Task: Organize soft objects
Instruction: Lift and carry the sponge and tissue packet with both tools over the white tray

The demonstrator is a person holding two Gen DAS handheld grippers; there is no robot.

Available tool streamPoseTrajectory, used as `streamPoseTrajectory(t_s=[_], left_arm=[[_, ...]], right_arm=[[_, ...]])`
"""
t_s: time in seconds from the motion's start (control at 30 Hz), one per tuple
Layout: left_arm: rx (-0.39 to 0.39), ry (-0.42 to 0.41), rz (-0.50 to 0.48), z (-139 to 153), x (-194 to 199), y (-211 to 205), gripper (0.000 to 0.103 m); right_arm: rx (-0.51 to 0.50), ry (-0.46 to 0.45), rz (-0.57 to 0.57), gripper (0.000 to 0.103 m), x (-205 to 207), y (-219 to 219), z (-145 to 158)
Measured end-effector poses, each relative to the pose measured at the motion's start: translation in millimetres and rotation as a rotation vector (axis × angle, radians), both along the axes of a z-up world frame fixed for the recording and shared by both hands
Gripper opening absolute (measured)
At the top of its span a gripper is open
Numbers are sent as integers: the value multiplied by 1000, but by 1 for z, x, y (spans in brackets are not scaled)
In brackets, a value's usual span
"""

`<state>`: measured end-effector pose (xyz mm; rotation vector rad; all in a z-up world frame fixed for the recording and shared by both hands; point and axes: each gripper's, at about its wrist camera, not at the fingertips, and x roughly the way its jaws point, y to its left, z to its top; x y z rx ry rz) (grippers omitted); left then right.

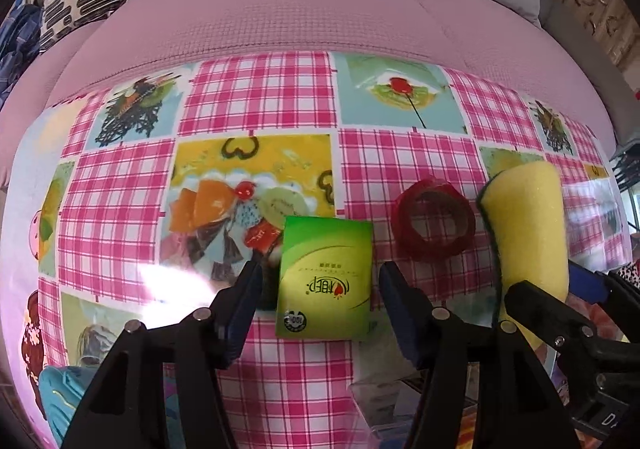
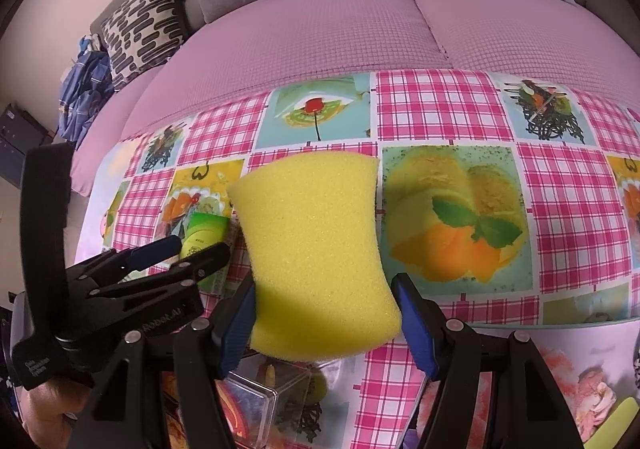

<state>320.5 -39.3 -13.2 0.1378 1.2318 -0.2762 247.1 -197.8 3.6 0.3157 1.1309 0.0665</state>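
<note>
On the surface [image 1: 120,209], spread with a pink checked cloth printed with fruit pictures, a green tissue packet [image 1: 326,281] lies flat between the fingers of the left tool [image 1: 318,277], whose jaws stand apart on either side of it with a clear gap to each pad, so nothing is gripped. The right tool [image 2: 326,297] is closed on a yellow sponge [image 2: 316,249], the blue pads pressing its pinched waist and holding it above the cloth. The left wrist view shows what the right one hides: a red ring [image 1: 434,223], perhaps a roll of tape, lying between the packet and the sponge [image 1: 528,233], and the sponge's dark green scouring side along its left edge. The right wrist view alone shows the sponge's broad yellow face, the left tool [image 2: 188,249] from the side with the packet [image 2: 204,239] partly hidden behind it, a hand [image 2: 48,405] under its handle, and a clear plastic box [image 2: 256,397] below the sponge at the near edge. Behind the surface, both views show a sofa [image 1: 280,9] with a pink cover, grey cushions and a black-and-white patterned pillow [image 2: 140,29].
</note>
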Motion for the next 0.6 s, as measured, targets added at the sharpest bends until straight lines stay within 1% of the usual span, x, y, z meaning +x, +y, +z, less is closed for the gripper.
streamPoseTrajectory(t_s=[0.17,0.2,0.23,0.3,0.33,0.47,0.53,0.6], left_arm=[[20,7,-4,-7,-5,-4,62],[18,7,-2,-12,-2,-3,61],[18,6,0,-13,-2,-3,60],[12,3,5,-12,-3,-3,48],[11,2,10,-15,1,1,48],[5,-11,23,-6,-4,2,48],[-3,-20,29,4,-6,2,48],[-8,-50,26,21,-11,1,48]], right_arm=[[0,2,5,69,1,2,-1],[0,3,5,69,1,1,-1],[0,4,5,69,1,1,-1],[1,4,3,69,0,1,-1],[1,4,2,69,0,0,-1],[1,4,-2,68,-1,-2,2],[-1,4,-3,68,-3,-2,6],[-3,-10,-5,68,-7,-2,16]])
